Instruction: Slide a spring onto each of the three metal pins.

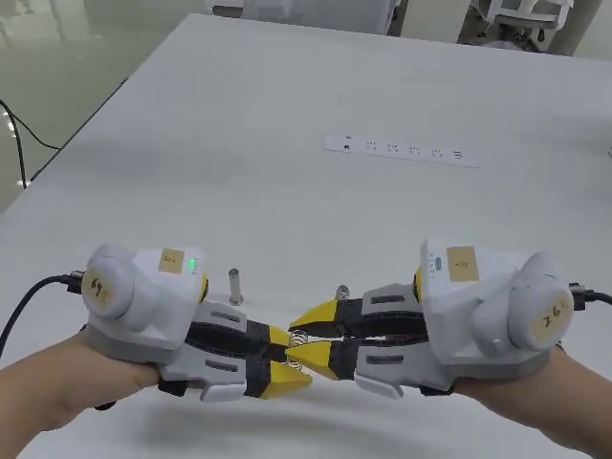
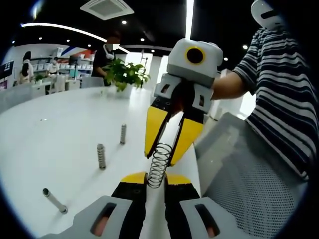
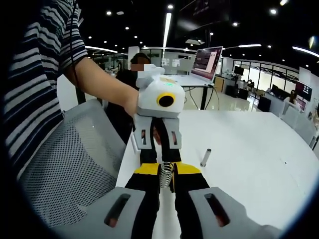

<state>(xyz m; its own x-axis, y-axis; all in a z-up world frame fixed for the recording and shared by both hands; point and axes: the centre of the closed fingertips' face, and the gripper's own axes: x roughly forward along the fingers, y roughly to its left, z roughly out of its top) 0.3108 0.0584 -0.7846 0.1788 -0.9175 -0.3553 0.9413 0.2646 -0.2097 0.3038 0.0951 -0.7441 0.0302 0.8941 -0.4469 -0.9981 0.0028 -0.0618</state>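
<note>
One spring (image 2: 158,165) bridges both tips. The left gripper (image 2: 155,179) jaws are narrow and pinch one end. The right gripper (image 3: 167,172) jaws close round the other end; whether they grip I cannot tell. It is probably a handover to re-aim the spring. Just beyond on the table (image 1: 382,86) stand a sprung pin (image 2: 101,156) and a bare pin (image 2: 122,134).

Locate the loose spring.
Head view, low centre: spring between the meeting tips of the left gripper and right gripper, just before a pin.

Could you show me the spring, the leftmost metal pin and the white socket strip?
spring (image 2: 159,164), left gripper view, middle coils.
leftmost metal pin (image 1: 234,287), head view, mid-shaft.
white socket strip (image 1: 402,150), head view, middle of top face.
</note>
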